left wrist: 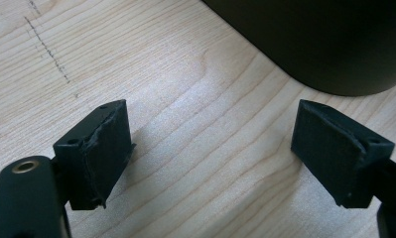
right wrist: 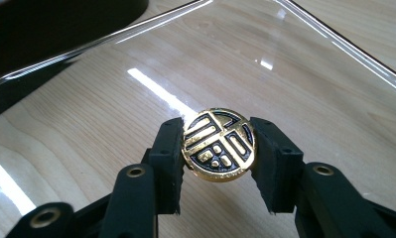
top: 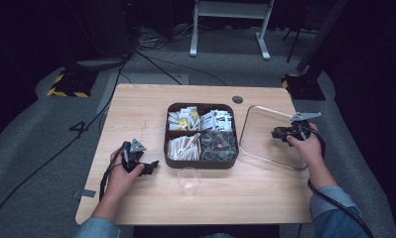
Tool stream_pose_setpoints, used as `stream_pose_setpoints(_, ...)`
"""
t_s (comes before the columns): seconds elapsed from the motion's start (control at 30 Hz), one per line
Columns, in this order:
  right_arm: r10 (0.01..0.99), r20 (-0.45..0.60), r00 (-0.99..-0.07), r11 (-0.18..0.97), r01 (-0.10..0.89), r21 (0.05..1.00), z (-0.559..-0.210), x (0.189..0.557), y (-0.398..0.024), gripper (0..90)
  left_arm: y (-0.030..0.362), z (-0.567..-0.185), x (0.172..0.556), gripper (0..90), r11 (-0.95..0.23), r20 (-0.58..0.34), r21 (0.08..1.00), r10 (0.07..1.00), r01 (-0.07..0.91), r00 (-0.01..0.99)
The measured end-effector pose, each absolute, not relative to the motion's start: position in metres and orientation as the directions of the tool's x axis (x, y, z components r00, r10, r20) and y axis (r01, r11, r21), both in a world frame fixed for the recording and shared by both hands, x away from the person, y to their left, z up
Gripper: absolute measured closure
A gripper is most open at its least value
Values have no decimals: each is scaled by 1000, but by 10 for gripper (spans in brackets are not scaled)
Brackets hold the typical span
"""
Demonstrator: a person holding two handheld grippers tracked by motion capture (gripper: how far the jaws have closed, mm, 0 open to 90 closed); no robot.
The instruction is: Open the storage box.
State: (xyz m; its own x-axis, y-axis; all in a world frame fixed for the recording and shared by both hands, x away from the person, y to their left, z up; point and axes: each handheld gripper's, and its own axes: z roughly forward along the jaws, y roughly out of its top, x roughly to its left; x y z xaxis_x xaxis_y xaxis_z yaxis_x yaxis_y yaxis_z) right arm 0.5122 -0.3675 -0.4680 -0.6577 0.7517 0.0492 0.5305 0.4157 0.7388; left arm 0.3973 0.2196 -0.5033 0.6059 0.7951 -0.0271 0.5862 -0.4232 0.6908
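Right gripper view: my right gripper [right wrist: 219, 151] pinches one gold-black coin [right wrist: 219, 144] above one clear lid [right wrist: 304, 69]; emblem unreadable, maybe a character. Left gripper [left wrist: 210, 153] wide open, holding nothing, beside one four-compartment tray [top: 201, 163].

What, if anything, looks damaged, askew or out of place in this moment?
The pad on one finger of the left hand-held gripper looks torn, its edge ragged. The clear lid lies off the divided box, partly overhanging the table edge. The right hand-held gripper clamps a gold knob.
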Motion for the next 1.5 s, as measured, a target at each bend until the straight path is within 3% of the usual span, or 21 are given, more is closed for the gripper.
stream_pose_setpoints(1.2,788,43,-614,394,556,732,-490,510,-375,579,220,-503,397,162,-424,-27,691,795,586,606)
stream_pose_setpoints(1.5,795,49,-605,358,533,767,-482,502,-378,442,220,-503,397,163,-427,-22,691,794,584,607)
